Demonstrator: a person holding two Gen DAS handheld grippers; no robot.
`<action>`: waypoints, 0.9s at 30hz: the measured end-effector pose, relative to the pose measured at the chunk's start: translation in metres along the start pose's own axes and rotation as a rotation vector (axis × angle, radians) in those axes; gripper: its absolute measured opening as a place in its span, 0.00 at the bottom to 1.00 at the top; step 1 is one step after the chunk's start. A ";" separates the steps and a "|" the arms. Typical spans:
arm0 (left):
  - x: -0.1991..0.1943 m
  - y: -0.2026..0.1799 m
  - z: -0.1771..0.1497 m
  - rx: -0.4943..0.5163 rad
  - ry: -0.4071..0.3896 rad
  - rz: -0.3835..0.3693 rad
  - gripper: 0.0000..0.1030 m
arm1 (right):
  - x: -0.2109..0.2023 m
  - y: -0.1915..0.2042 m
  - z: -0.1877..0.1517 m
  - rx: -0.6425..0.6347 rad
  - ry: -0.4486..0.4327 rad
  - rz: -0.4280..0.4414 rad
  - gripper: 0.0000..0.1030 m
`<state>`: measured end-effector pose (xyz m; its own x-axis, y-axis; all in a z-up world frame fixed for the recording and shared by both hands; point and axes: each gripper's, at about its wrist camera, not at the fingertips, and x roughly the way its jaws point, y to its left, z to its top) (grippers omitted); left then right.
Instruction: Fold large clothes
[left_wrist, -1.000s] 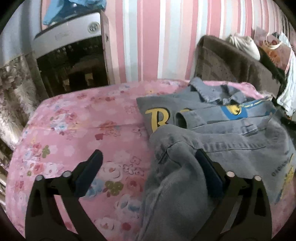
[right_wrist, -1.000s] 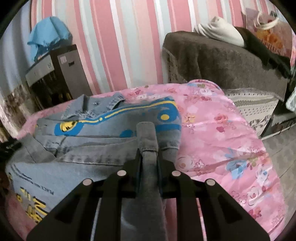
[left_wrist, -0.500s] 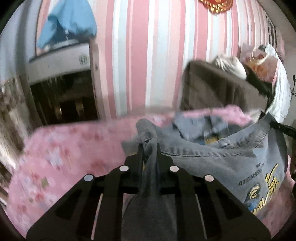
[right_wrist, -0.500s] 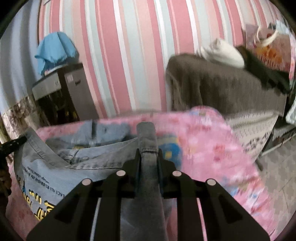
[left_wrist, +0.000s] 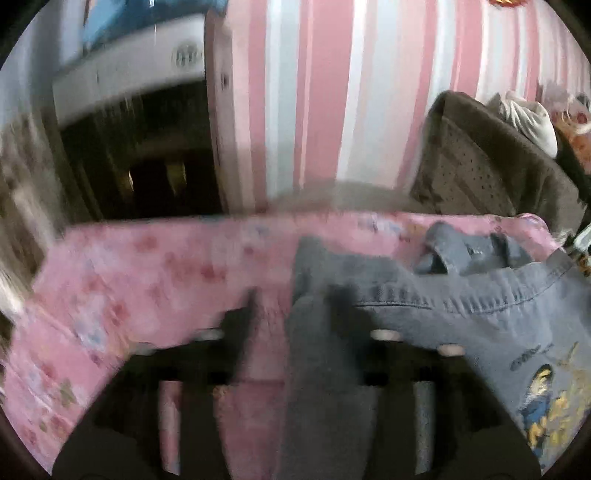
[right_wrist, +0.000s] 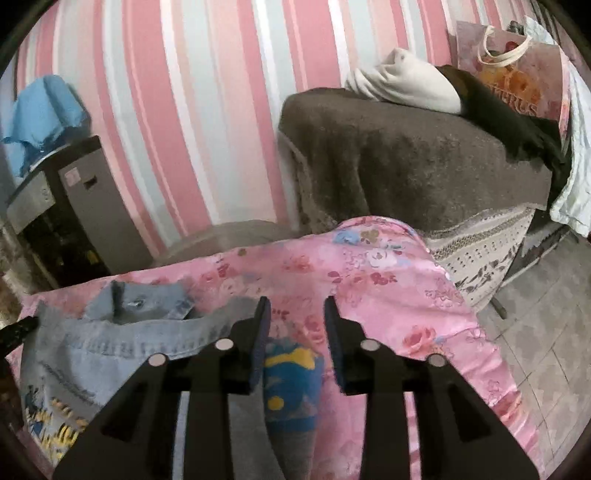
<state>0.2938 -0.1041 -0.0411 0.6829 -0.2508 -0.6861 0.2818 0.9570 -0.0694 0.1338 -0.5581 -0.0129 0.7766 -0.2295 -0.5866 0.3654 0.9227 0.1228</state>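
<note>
Jacket (right_wrist: 122, 343) folded over on bed (right_wrist: 388, 295); left gripper (left_wrist: 295, 310) and right gripper (right_wrist: 297, 317) just opened, releasing denim, fold laid.

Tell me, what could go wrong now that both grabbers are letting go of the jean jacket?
The left gripper has just opened, but a fold of the denim jacket still hangs between its fingers; it might snag and drag the fold apart when the hand moves. The right gripper has just been opening too, and the cloth below it looks bunched, so the fold may end up crooked. The jacket lies near the pink bedspread's far edge and could slide off.
</note>
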 end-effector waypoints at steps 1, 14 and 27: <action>-0.003 0.004 -0.001 -0.003 -0.003 -0.013 0.94 | -0.003 0.001 -0.002 -0.013 -0.003 0.007 0.67; 0.000 -0.016 -0.001 0.093 0.046 0.005 0.97 | 0.041 0.040 -0.019 -0.159 0.163 0.043 0.70; 0.014 -0.032 -0.001 0.111 0.029 0.006 0.96 | 0.046 0.055 -0.017 -0.251 0.119 0.035 0.65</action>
<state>0.2938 -0.1382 -0.0490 0.6652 -0.2394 -0.7072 0.3518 0.9360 0.0140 0.1814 -0.5126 -0.0464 0.7152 -0.1716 -0.6776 0.1890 0.9808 -0.0488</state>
